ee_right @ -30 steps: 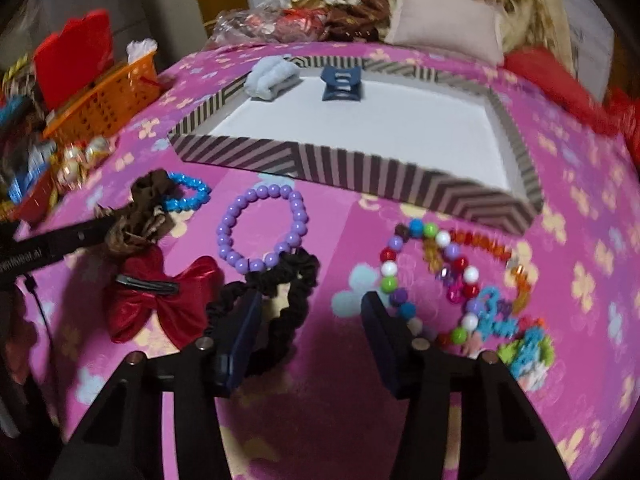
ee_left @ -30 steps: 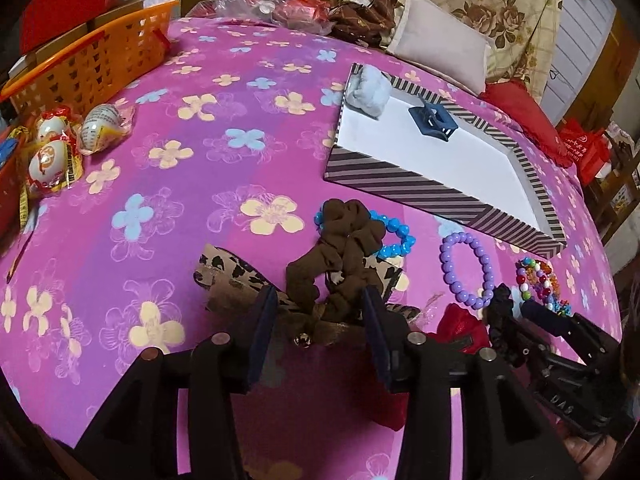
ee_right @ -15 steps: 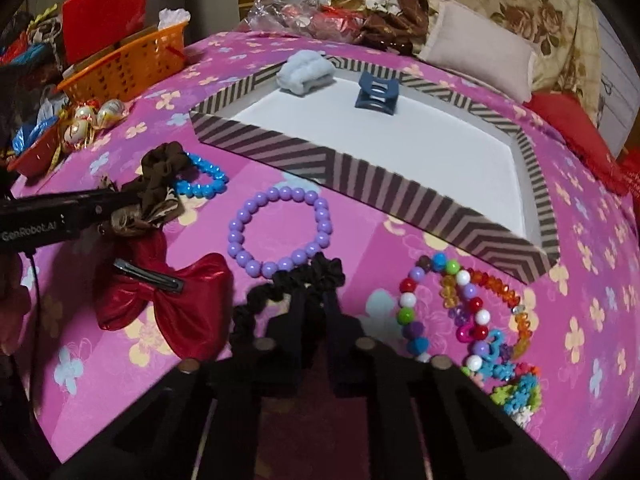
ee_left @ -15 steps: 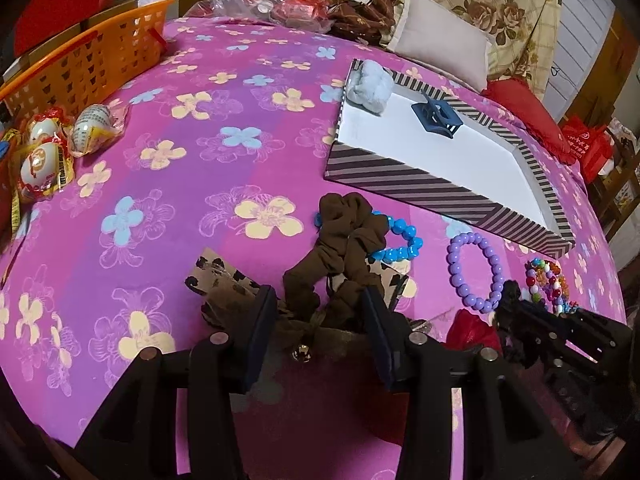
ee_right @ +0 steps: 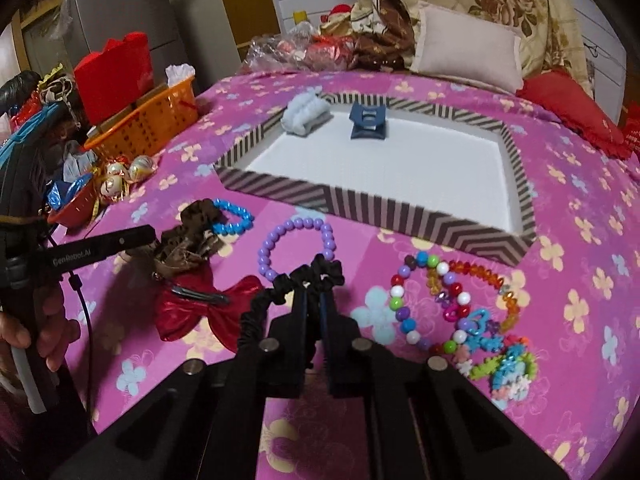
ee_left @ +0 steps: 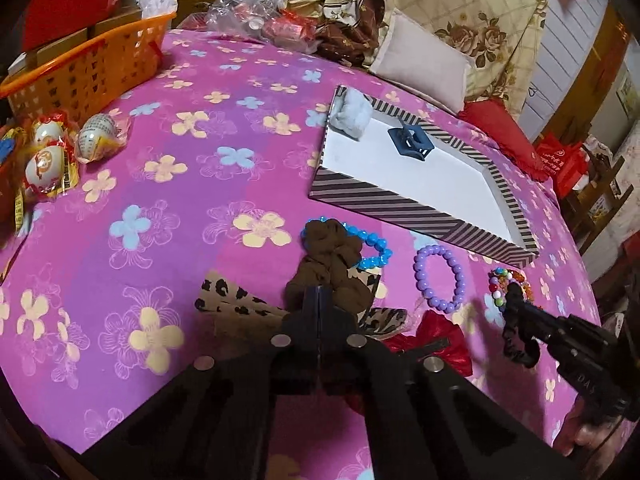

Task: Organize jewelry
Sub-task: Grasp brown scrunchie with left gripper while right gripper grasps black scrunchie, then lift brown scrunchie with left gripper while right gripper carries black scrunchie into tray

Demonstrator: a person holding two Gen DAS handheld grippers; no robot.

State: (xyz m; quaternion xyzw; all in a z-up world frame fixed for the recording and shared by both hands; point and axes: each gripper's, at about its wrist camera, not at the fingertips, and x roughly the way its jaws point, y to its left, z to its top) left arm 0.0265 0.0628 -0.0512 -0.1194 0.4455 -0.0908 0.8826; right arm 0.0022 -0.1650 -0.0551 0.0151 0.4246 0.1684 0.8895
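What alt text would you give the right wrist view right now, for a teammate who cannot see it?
The right claw is shut on a black scrunchie on a pink floral cloth. A purple bead bracelet lies just beyond it, a red bow to its left, mixed colourful bracelets to its right. Farther back, a striped tray holds a blue hair clip and a pale blue scrunchie.

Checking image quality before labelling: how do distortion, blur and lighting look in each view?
Left wrist: strong fisheye bending of the striped tray, dark vignetted corners, sharp. Right wrist: same bending, dim warm light, slight blur along the tray's near rim.
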